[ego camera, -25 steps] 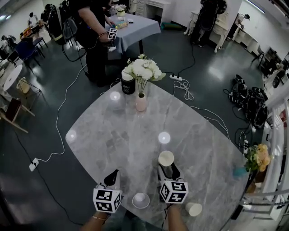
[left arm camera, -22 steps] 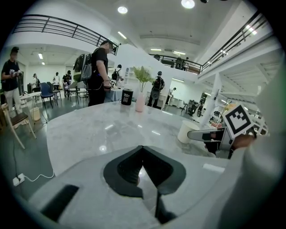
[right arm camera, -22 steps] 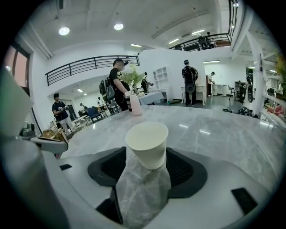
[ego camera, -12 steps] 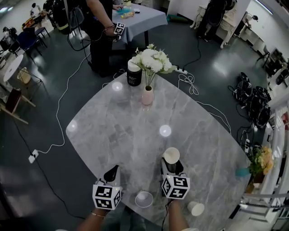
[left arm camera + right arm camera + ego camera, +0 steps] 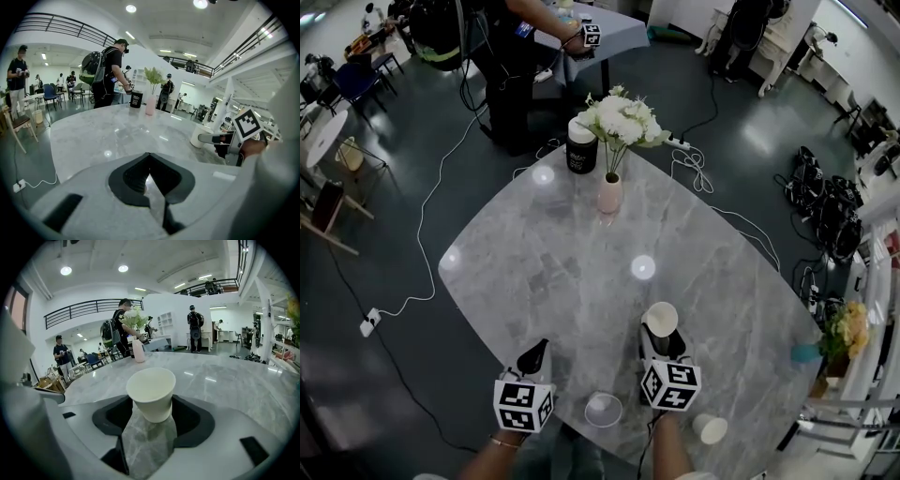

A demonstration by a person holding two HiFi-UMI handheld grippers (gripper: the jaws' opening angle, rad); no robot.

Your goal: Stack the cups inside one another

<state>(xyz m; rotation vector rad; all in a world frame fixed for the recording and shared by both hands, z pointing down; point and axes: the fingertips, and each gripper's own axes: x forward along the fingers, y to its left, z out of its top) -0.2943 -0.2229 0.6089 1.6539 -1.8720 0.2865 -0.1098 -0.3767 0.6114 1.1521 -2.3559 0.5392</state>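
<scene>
1. Left gripper (image 5: 534, 356), clenched shut and empty, waits at 10 o'clock of a loose cup (image 5: 603, 409); a second cup (image 5: 710, 428) sits at that one's 3 o'clock.
2. Right gripper (image 5: 660, 339) grasps a third cup (image 5: 660, 319), which has barely shifted this past second, so nesting hasn't begun.
3. Vase (image 5: 610, 192) stands far off at 12.

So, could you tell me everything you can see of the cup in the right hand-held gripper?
The paper cup is off-white, tapered, with a rolled rim, and looks empty. It is upright, mouth up, between the jaws of the right hand-held gripper, which close on its lower sides. Whether its base touches the marble table I cannot tell.
</scene>
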